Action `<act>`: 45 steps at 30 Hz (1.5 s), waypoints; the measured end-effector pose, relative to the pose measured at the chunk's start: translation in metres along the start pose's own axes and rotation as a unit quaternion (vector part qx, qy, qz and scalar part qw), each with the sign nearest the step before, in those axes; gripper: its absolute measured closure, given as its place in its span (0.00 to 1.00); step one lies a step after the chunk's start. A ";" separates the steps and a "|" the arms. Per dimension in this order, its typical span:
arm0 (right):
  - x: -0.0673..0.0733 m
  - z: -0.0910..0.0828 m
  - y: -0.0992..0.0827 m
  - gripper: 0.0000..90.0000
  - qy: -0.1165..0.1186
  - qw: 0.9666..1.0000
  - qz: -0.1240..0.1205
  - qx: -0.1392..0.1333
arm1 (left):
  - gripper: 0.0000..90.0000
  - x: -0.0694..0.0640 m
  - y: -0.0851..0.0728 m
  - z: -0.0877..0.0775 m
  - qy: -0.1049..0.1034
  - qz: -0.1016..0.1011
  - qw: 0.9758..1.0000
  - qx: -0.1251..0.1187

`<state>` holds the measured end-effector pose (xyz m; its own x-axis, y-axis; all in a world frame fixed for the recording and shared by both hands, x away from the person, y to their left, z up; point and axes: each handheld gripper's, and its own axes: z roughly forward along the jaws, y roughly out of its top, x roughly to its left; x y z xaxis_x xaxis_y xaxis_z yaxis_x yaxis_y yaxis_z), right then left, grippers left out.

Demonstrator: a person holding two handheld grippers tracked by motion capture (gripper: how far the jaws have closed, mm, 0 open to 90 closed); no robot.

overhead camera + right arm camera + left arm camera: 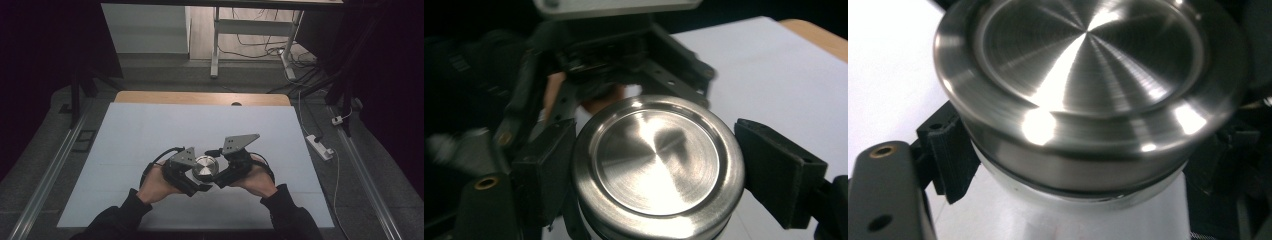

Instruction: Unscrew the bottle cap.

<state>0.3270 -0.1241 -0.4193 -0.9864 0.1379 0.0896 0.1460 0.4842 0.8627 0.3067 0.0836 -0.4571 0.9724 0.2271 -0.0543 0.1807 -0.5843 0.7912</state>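
Lid [659, 157] still on the bottle [1073, 215]: we clamp its body in the left gripper [192, 175] and the lid in the right gripper [220, 172]; unscrewing remains.

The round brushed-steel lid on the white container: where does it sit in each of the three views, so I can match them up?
High view: the round brushed-steel lid sits low at centre, between the left gripper and right gripper.
Left gripper view: it spans the upper part of the picture, on the white container.
Right gripper view: lower centre, between two black jaw pads.
Shared landmark: the white table sheet.
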 end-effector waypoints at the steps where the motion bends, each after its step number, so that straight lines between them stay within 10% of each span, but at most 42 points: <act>1: -0.002 -0.001 -0.001 0.22 0.017 1.000 -0.010 0.000 | 0.17 -0.001 0.000 0.001 -0.006 0.006 1.000 0.001; 5: -0.007 -0.003 -0.005 0.21 0.072 0.997 -0.036 -0.001 | 0.17 -0.005 0.001 0.004 -0.013 0.018 1.000 0.010; 8: -0.006 -0.002 -0.006 0.04 0.062 0.998 -0.020 -0.010 | 0.17 -0.005 0.002 0.004 -0.003 0.013 1.000 0.011; 13: -0.001 -0.004 -0.001 0.00 -0.014 0.999 0.022 -0.017 | 0.17 0.001 0.000 -0.001 0.045 -0.027 0.999 0.003; 18: 0.008 -0.001 0.001 0.05 -0.104 0.992 0.067 -0.024 | 0.17 0.003 -0.001 -0.003 0.086 -0.065 0.994 -0.009; 30: 0.019 0.012 0.004 0.22 -0.150 0.986 0.058 -0.038 | 0.17 -0.002 0.003 -0.002 0.096 -0.072 0.993 -0.010; 34: 0.019 0.007 0.005 0.22 -0.126 0.990 0.046 -0.032 | 0.17 -0.001 0.002 -0.005 0.062 -0.048 0.997 -0.017; 40: 0.008 -0.004 0.005 0.22 -0.026 0.999 0.018 -0.019 | 0.17 -0.002 0.004 -0.007 0.002 -0.007 1.000 -0.010; 45: -0.001 -0.009 0.000 0.22 0.066 0.997 -0.018 -0.021 | 0.17 -0.006 0.005 -0.004 -0.036 0.016 0.999 -0.011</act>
<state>0.3277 -0.1320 -0.4146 -0.9928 0.0043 0.1198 0.1089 0.4502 0.8862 0.3011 0.0825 -0.4506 0.9858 0.1514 -0.0722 0.1470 -0.5730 0.8063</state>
